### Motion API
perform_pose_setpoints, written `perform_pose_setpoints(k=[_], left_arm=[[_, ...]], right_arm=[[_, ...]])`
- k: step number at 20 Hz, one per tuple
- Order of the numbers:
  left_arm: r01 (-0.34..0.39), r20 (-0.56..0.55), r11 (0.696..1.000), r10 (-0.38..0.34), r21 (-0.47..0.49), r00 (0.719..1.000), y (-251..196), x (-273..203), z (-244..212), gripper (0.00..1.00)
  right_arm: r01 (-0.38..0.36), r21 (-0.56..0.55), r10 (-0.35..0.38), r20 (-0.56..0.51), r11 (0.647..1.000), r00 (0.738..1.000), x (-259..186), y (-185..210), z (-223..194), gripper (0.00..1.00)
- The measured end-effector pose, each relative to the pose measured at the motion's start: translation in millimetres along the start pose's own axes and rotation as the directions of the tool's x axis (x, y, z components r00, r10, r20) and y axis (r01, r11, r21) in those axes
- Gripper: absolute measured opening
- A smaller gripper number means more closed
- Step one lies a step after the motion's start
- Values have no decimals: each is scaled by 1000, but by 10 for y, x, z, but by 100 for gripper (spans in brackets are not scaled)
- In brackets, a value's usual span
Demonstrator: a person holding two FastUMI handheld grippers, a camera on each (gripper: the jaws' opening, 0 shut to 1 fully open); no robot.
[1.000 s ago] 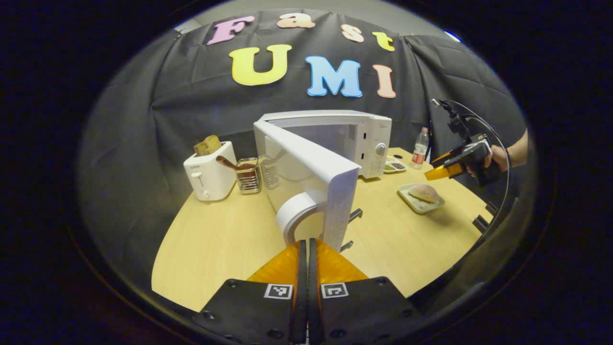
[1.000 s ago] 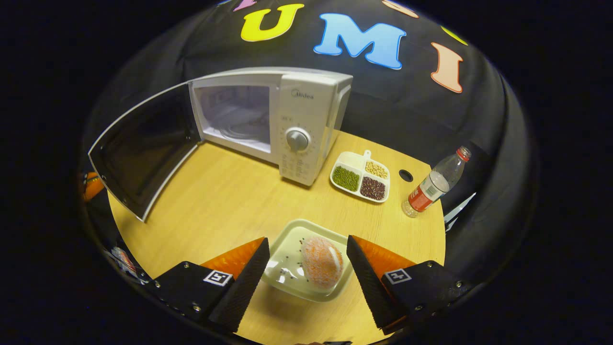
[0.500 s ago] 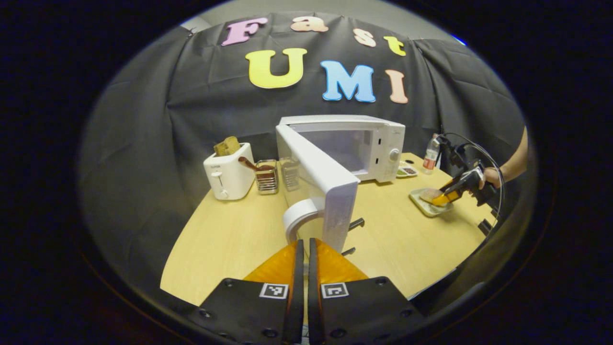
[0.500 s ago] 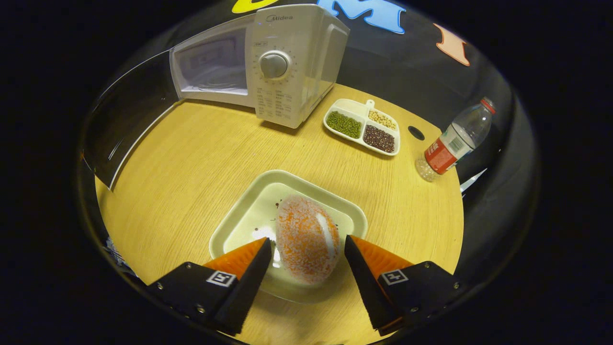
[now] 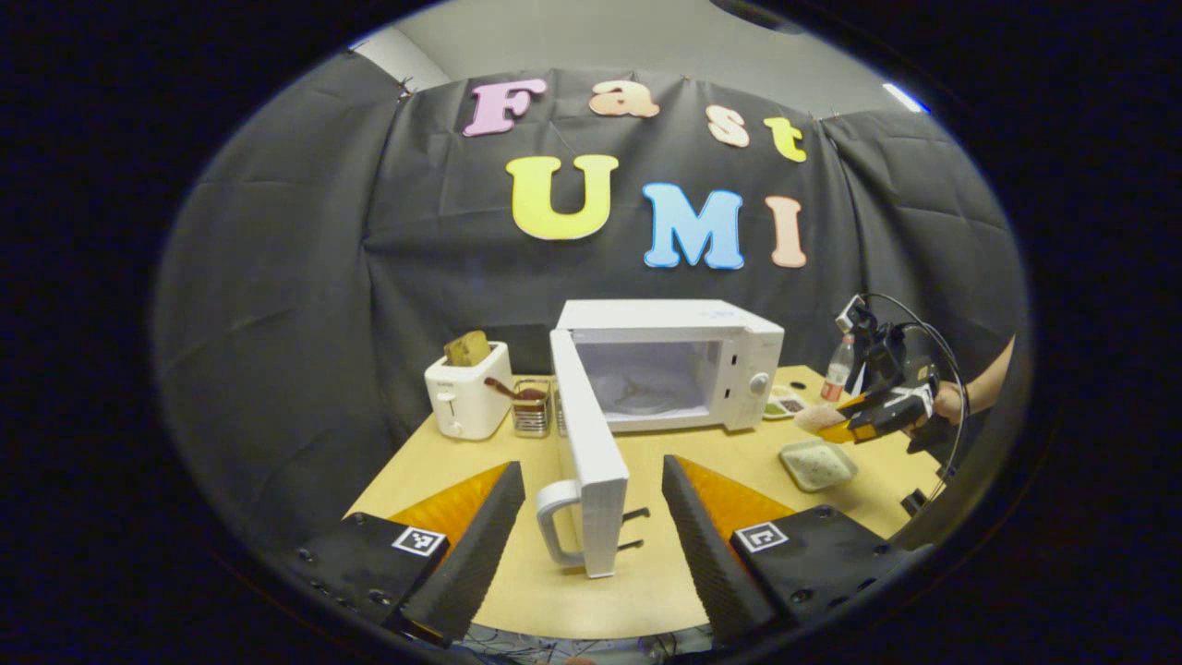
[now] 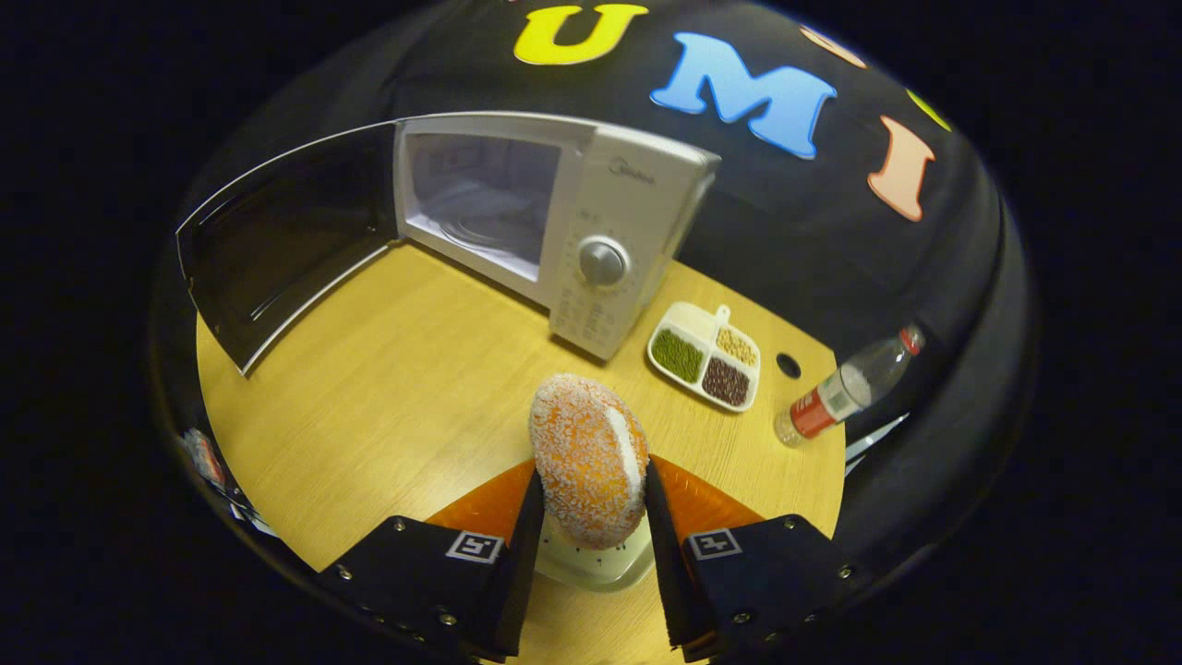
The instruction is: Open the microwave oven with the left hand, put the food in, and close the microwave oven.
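Note:
The white microwave (image 5: 674,365) (image 6: 563,240) stands at the back of the wooden table with its door (image 5: 586,453) (image 6: 277,235) swung wide open. My left gripper (image 5: 586,517) is open, its fingers spread on either side of the door's edge and handle, apart from them. An orange sugar-coated bun (image 6: 586,457) (image 5: 817,417) is pinched between both fingers of my right gripper (image 6: 589,503) (image 5: 854,425), lifted above its pale green plate (image 6: 596,563) (image 5: 817,462). A hand holds that gripper at the right in the left gripper view.
A white toaster (image 5: 466,397) with bread and a wire holder (image 5: 531,411) sit left of the microwave. A divided dish of beans (image 6: 706,356) and a plastic bottle (image 6: 845,388) (image 5: 838,368) stand right of it. Bare tabletop (image 6: 397,379) lies before the oven opening.
My left gripper went from shut to open and pulled back from the door handle. My right gripper closed on the bun and lifted it off the plate.

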State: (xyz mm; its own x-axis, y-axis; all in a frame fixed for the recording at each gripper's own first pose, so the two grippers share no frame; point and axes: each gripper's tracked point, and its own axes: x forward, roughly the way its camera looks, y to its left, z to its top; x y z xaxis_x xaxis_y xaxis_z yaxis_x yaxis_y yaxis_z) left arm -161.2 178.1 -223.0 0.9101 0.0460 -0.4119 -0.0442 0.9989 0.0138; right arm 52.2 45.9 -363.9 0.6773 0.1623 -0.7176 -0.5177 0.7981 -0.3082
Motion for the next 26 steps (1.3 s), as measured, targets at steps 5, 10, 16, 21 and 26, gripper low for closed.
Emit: perform_pose_setpoints(k=[5, 10, 16, 21, 26], left_arm=[[-32, 110, 999, 28, 30, 994, 35, -15, 597, 98], [-77, 122, 995, 69, 60, 990, 120, -67, 661, 97], [-134, 98, 990, 128, 52, 987, 349, -114, 606, 97], [-202, 75, 979, 200, 18, 977, 584, -286, 489, 97], [-259, 71, 966, 260, -23, 963, 762, -298, 475, 97]], right_arm=[[99, -243, -50, 202, 965, 978, -70, 264, 872, 58], [195, -459, -73, 271, 867, 960, 291, 572, 1398, 58], [365, -664, -71, 425, 653, 902, 705, 854, 1991, 58], [437, -735, -84, 465, 518, 881, 1124, 914, 2252, 58], [461, -767, -115, 462, 446, 879, 1244, 831, 2307, 58]])
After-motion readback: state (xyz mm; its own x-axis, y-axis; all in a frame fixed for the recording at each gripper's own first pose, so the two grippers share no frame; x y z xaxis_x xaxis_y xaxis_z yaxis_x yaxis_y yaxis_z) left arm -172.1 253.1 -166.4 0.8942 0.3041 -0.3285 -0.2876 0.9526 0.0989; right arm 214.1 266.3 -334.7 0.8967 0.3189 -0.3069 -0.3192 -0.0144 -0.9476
